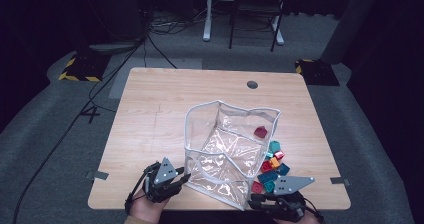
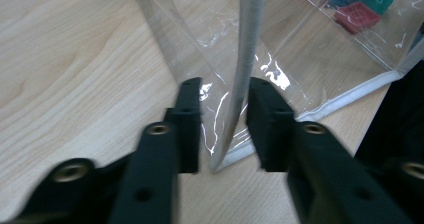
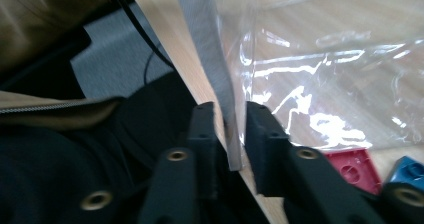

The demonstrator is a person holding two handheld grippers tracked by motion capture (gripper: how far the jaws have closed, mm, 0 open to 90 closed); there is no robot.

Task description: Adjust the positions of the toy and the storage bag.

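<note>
Black jaws of the left gripper (image 2: 223,126) stand a little apart on either side of the grey fabric-bound edge of the clear plastic bag (image 1: 227,151), the trim running between them without either pad visibly pressing on it; I judge that this gripper has let go, or is about to. Across the bag's near side, the right gripper (image 3: 230,134) has its jaws set narrow around the other near corner's grey trim, close on both sides, though a slight gap seems to remain, so it looks slack rather than clamped. That bag stands open and upright on the pale wooden table (image 1: 150,109), near the edge closest to the person. Beside its right wall lies a heap of small red, teal, blue and orange plastic building bricks (image 1: 271,166), and one red brick (image 1: 260,131) sits within the bag's outline, against the far right wall. Judging from this, the step in hand is releasing the positioned bag. Next would come backing both grippers clear of the trim without toppling the bag, then reaching for a brick.
</note>
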